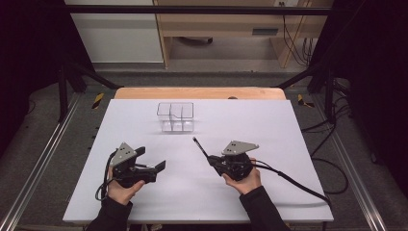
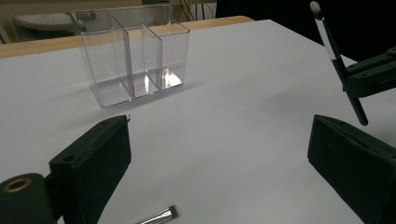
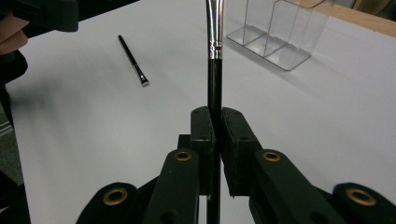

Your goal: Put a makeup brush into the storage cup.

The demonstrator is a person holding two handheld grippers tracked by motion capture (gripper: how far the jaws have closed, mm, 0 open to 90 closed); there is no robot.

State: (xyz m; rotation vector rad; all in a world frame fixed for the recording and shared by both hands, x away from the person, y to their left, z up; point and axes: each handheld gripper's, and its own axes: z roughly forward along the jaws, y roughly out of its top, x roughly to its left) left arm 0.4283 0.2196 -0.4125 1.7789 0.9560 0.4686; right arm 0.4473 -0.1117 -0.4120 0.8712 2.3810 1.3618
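Observation:
A clear organizer point(image 1: 175, 117) with several compartments stands empty on the white table point(image 1: 269, 125). My right gripper point(image 1: 212, 160) is shut on a slim black makeup brush point(image 1: 199, 147), whose tip points toward the organizer. In the right gripper view the pads point(image 3: 204, 135) clamp its black handle point(image 3: 214, 79), and the silver ferrule rises above them. My left gripper point(image 1: 151, 158) is open at the near left with nothing between its jaws. A second small brush point(image 3: 134, 60) lies flat on the table beside it; its bristle end point(image 2: 161, 215) lies just below the open jaws point(image 2: 219, 154).
The organizer point(image 2: 135, 56) stands a short way ahead of both grippers. The table's wooden far edge point(image 1: 199, 92) lies behind it. Black frame bars and cables point(image 1: 332, 115) run along both sides of the table. A person's hands hold the grippers from the near edge.

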